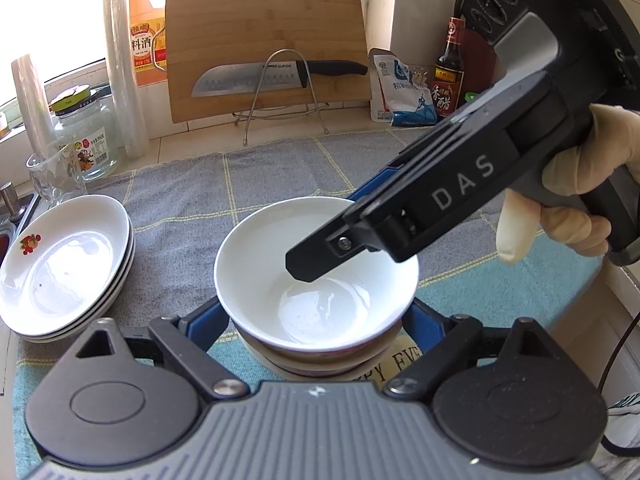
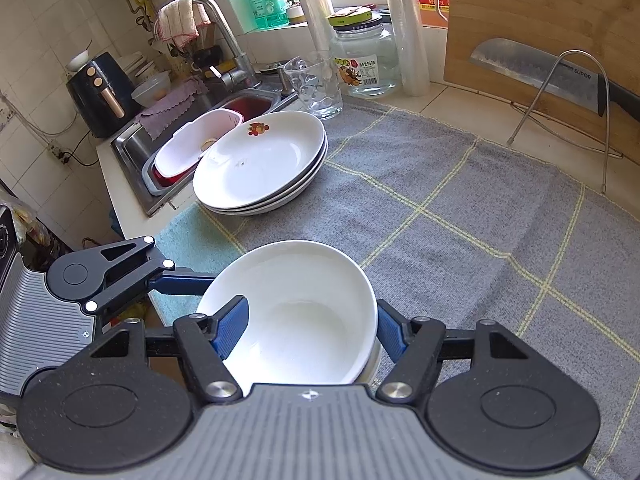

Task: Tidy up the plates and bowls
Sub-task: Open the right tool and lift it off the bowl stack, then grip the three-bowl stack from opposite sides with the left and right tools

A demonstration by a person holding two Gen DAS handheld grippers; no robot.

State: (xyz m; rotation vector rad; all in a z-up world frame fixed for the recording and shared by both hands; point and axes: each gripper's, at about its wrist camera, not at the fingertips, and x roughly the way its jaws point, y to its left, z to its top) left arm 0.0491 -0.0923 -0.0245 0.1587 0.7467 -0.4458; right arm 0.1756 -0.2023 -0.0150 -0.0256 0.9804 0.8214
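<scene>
Top bowl: a white glazed ceramic bowl, nested on top of a short stack of bowls with red-brown bands outside, in the middle of the cloth.
Right claw: part-spread and astride the top bowl's rim, one finger over the inside and the other outside the wall. I see no pinch on the wall.
Left claw: spread wide, one blue pad on each side of the bowl stack, below the top bowl's rim. I cannot tell whether the pads press or only stand beside it (the rim hides the contact).
Hand: a pale-gloved hand grips the right claw's handle.
Plates: three shallow white plates stacked, the top one with a small fruit print. They sit on the cloth's edge nearest the steel sink, well apart from the bowls.
Cloth: a grey towel with yellow check lines covers the tiled table.
Behind: a bamboo cutting board leans on the wall, with a black-handled kitchen knife on a wire rack in front of it.
</scene>
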